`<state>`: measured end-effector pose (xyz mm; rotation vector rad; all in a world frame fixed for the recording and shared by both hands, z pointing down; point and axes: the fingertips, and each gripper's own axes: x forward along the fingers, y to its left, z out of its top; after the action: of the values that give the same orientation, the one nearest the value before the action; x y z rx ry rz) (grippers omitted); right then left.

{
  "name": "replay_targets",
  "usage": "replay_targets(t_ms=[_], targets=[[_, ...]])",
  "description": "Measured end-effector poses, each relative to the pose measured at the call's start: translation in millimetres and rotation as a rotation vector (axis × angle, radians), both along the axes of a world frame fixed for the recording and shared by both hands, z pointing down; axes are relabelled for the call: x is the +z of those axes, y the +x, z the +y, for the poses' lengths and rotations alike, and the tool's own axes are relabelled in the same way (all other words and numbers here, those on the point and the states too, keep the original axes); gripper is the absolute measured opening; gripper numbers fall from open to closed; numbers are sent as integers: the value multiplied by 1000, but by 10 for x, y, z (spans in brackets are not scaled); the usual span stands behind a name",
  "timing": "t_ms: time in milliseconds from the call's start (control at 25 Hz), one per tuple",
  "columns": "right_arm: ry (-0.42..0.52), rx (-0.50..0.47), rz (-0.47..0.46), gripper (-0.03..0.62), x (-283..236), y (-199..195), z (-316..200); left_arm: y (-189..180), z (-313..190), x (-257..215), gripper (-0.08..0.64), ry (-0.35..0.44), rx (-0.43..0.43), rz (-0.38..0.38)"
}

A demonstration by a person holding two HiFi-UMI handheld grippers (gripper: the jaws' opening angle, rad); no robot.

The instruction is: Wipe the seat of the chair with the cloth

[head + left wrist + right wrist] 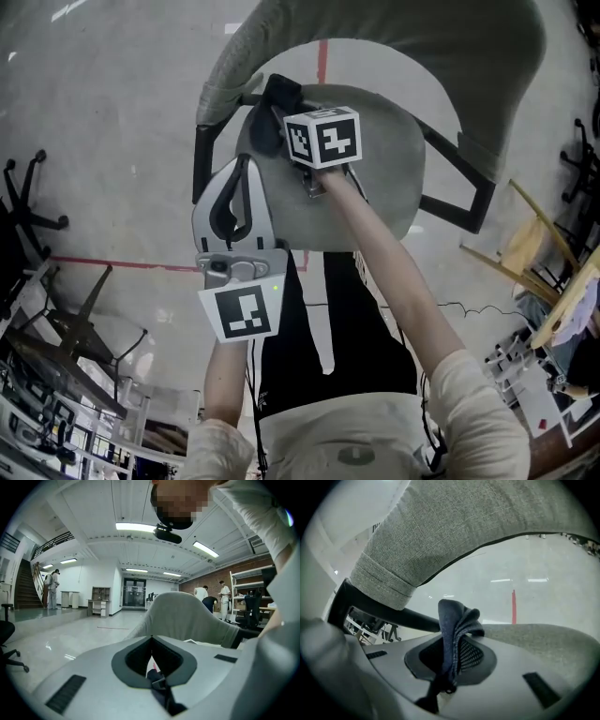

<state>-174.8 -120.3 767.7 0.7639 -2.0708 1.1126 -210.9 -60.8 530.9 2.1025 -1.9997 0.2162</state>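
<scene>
The grey chair seat [380, 183] lies below me, with its grey backrest [422, 47] arching beyond it. My right gripper [281, 98] reaches over the seat's left part and is shut on a dark blue cloth [266, 131]. In the right gripper view the folded cloth [454, 620] stands up out of the closed jaws of the right gripper [451, 644], just above the seat [543, 644] and under the backrest [464, 522]. My left gripper [246, 164] hovers at the seat's near left edge, shut and empty. The left gripper [151, 639] faces the backrest [187, 616].
Black armrest frames [464, 192] flank the seat, one close ahead of the cloth [379, 609]. Red tape lines [112, 262] cross the grey floor. Black chair bases [28, 211] stand at left and a wooden frame [534, 244] at right. People [52, 588] stand far off.
</scene>
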Motion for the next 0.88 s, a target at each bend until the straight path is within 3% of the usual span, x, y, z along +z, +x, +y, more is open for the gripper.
replay_targets(t_ms=[240,880], targets=[[43,0,70,54,22,447,-73,202,-52,41,11,-10,30,-7],[52,182,263,54,60,2300,-217,1158,-303,-33,11,-19,164,-4]])
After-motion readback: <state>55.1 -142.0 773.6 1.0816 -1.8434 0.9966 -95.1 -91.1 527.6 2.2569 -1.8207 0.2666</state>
